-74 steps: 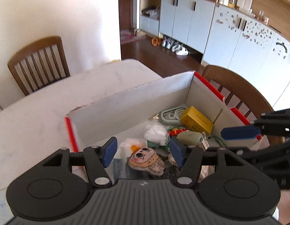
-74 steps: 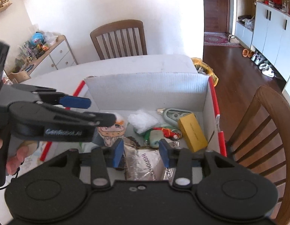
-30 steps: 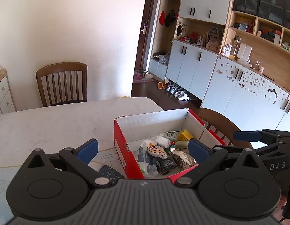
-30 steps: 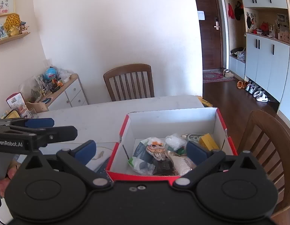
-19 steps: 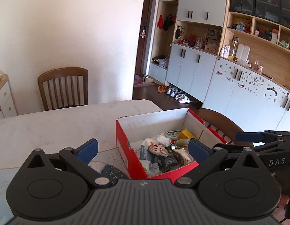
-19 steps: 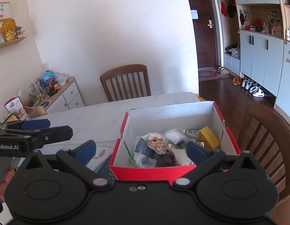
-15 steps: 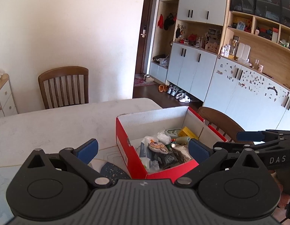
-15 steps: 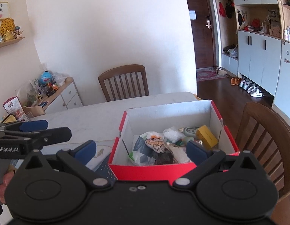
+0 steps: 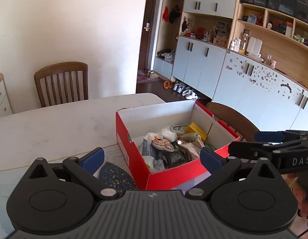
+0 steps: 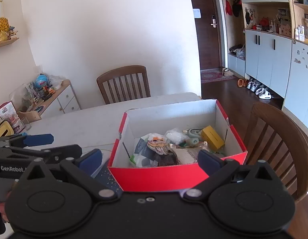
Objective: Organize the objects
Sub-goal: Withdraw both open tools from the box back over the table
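Observation:
A red cardboard box with white inner walls stands on the white marble table. It holds several small items: a cartoon-face pouch, a yellow box, white plastic bags and foil packets. My left gripper is open and empty, above and in front of the box. My right gripper is open and empty, also in front of the box. Each gripper shows at the edge of the other's view.
A dark blue speckled sheet lies on the table left of the box. Wooden chairs stand at the far side and to the right. White cabinets line the right wall.
Both grippers have pulled back and up out of the box and opened wide. In the last half second the views have barely shifted.

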### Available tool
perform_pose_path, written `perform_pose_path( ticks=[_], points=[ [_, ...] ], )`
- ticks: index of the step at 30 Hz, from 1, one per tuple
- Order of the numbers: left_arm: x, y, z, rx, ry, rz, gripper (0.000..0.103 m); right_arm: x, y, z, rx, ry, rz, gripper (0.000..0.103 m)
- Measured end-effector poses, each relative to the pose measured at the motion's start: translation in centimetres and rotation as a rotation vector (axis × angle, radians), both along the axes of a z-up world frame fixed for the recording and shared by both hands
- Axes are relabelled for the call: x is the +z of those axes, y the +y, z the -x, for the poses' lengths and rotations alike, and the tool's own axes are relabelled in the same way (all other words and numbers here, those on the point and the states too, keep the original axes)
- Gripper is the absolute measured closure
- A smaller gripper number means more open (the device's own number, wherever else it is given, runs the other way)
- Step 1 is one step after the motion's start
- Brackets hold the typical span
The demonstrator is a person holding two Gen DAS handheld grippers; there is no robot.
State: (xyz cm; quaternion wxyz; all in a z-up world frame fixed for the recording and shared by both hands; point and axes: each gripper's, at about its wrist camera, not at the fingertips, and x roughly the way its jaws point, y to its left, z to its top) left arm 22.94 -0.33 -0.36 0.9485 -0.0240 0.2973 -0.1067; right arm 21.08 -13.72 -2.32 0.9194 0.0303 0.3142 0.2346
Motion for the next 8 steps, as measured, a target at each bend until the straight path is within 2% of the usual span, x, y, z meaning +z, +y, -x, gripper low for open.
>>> perform_pose_path(
  ticks=[4, 8],
  points=[
    [0.13, -0.12, 0.17, -0.012, -0.018, -0.021, 0.0, -0.08, -0.19, -0.08, -0.016, 0.008, -0.008, 0.001],
    [0.21, 0.39, 0.05, -0.042, -0.01, -0.008, 0.0, -0.24, -0.01, -0.15, -0.027, 0.019, -0.015, 0.001]
  ],
)
